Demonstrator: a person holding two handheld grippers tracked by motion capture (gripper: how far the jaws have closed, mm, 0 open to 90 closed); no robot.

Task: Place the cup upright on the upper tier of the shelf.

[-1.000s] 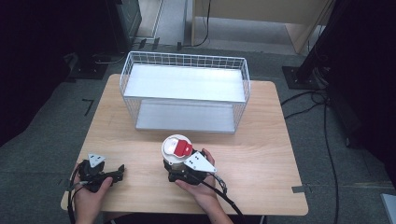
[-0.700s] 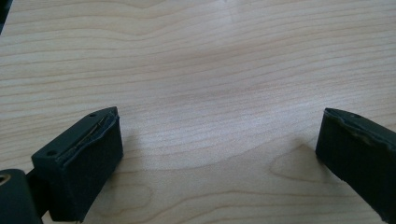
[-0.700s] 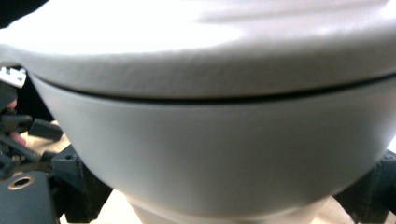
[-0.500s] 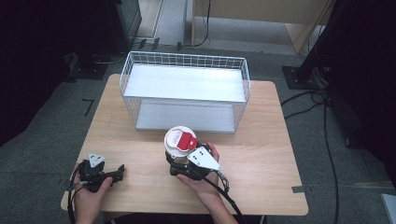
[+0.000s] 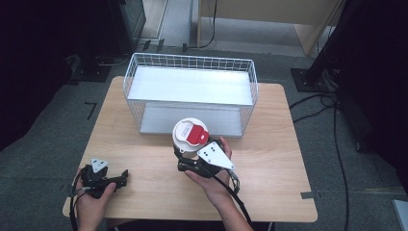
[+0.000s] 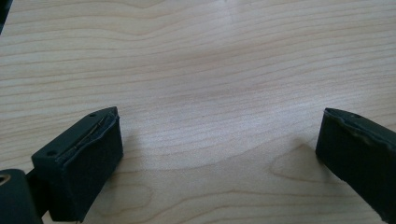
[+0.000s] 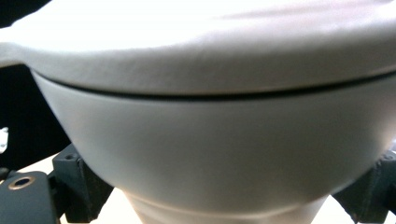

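- Currently the right gripper holds a white, round, lidded cup with a red label on top; its jaws are closed against the cup's tapered lower wall, one on each side, as the right gripper view confirms.
- The cup stands upright, its long axis vertical and the lid facing up. It appears raised off the light wooden table, though the exact clearance cannot be told.
- Key relation: the cup sits just in front of the white wire-mesh basket, near the middle of the basket's near wall. The basket lies straight ahead of the cup, away from the person, with its long axis running left to right across the table.
- The basket's rim appears level with or above the cup's lid, so in my judgement the coming move calls for a lift first, then forward travel over the near wall.
- The left gripper rests low at the near left corner of the table, well apart from the cup and basket. Its jaws stand wide apart with nothing but bare wood between them.
- The right hand is clearly the nearer to the basket and is the working one.
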